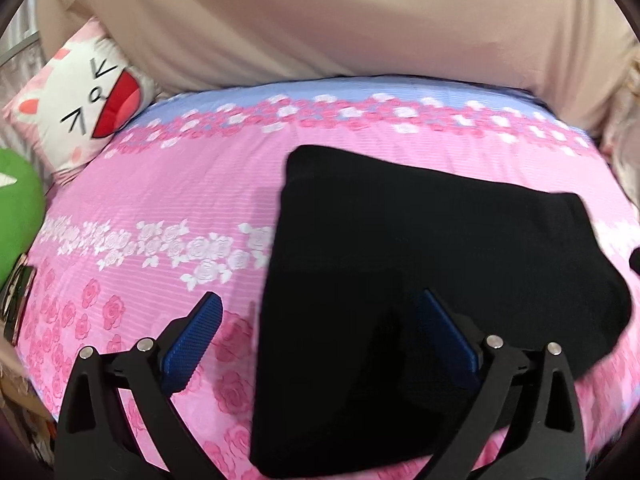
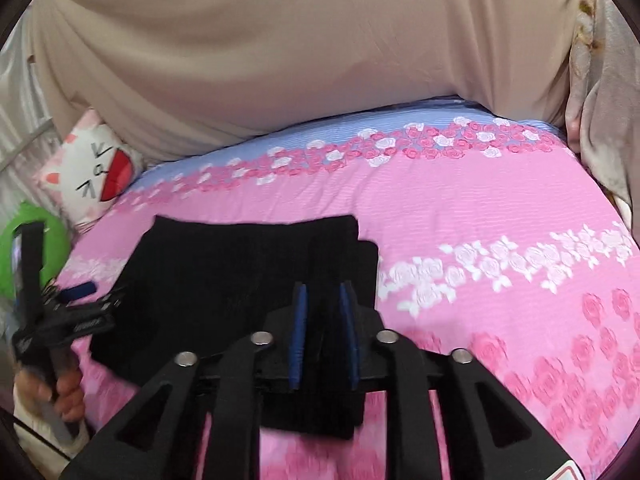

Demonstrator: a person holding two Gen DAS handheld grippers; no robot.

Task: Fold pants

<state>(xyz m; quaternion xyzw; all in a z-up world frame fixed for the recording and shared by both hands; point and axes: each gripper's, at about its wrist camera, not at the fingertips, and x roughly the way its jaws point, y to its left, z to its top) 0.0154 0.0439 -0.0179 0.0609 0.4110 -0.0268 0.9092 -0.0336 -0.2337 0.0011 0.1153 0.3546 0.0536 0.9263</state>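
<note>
The black pants lie folded in a thick block on the pink flowered bedspread. My left gripper is open and empty, its blue pads wide apart over the left edge of the pants. In the right wrist view the pants lie left of centre. My right gripper is shut on a fold at the right end of the pants, the black cloth pinched between its blue pads. The left gripper shows at the left edge of the right wrist view, held in a hand.
A cat-face pillow and a green plush toy lie at the left of the bed. A beige sheet hangs behind the bed. A curtain hangs at the right. The bedspread stretches right of the pants.
</note>
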